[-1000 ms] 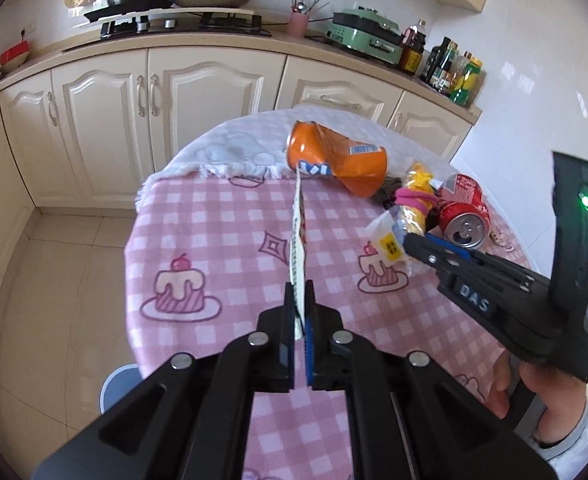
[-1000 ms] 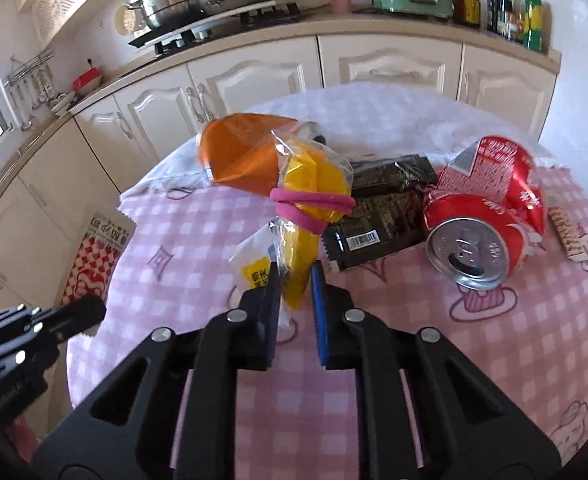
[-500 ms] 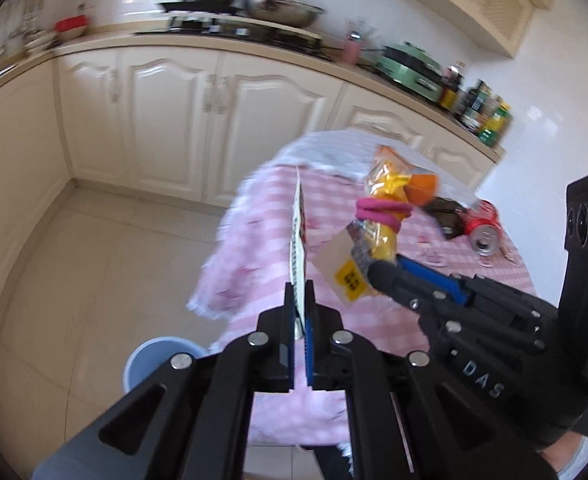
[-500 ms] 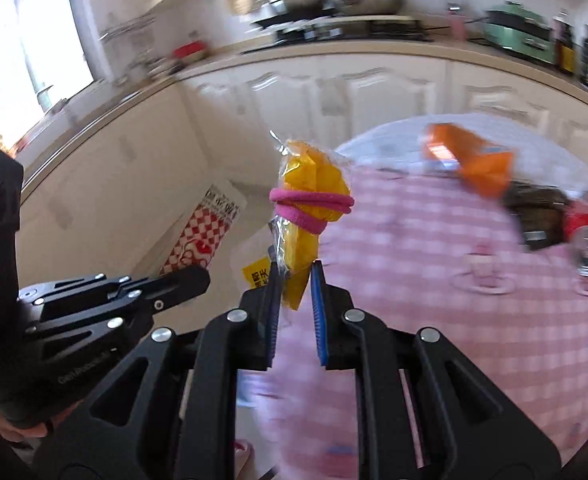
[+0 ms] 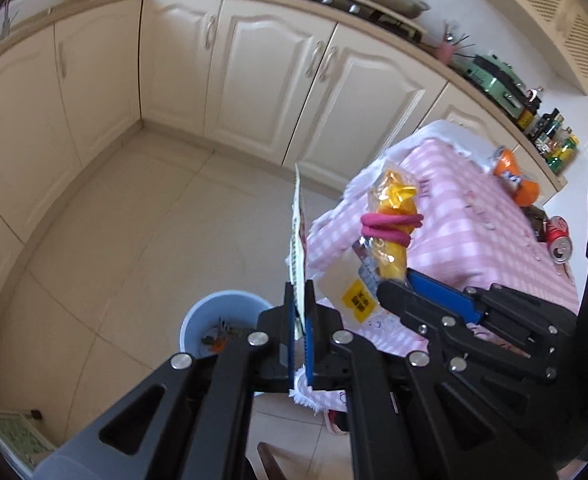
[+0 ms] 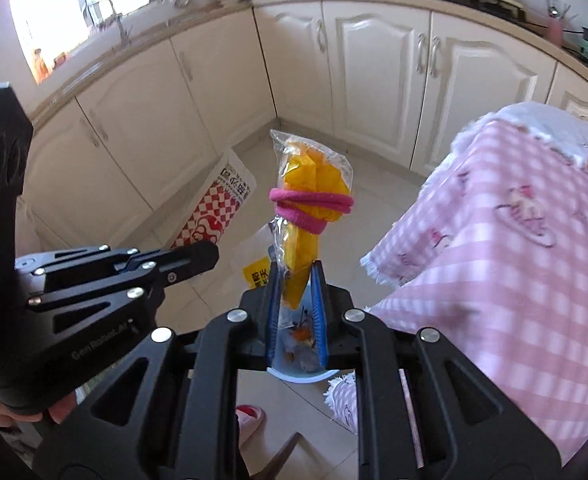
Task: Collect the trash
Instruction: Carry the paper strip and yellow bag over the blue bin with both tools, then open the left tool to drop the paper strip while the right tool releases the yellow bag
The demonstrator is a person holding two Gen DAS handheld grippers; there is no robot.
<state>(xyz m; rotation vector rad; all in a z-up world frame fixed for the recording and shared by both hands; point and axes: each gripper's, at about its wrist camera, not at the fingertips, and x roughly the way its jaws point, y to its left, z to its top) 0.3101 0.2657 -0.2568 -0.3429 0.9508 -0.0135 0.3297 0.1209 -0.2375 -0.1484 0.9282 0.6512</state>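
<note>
While the left gripper (image 5: 299,312) pinches a flat checked wrapper (image 6: 214,204), the right gripper (image 6: 296,300) clamps a crinkly yellow bag (image 6: 309,208)

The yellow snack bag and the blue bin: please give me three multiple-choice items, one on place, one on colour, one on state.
1. Where is the blue bin?
A. on the floor beside the table
B. on the counter
C. on the tablecloth

2. What colour is the band around the yellow snack bag?
A. green
B. pink
C. white

3. What do the right tongs do?
A. stand open, empty
B. grip the orange can
C. grip the bag

Answers: 1 A, it stands on the tiles; 2 B, pink loops wrap the bag; 3 C, the bag sits between both pads.
</note>
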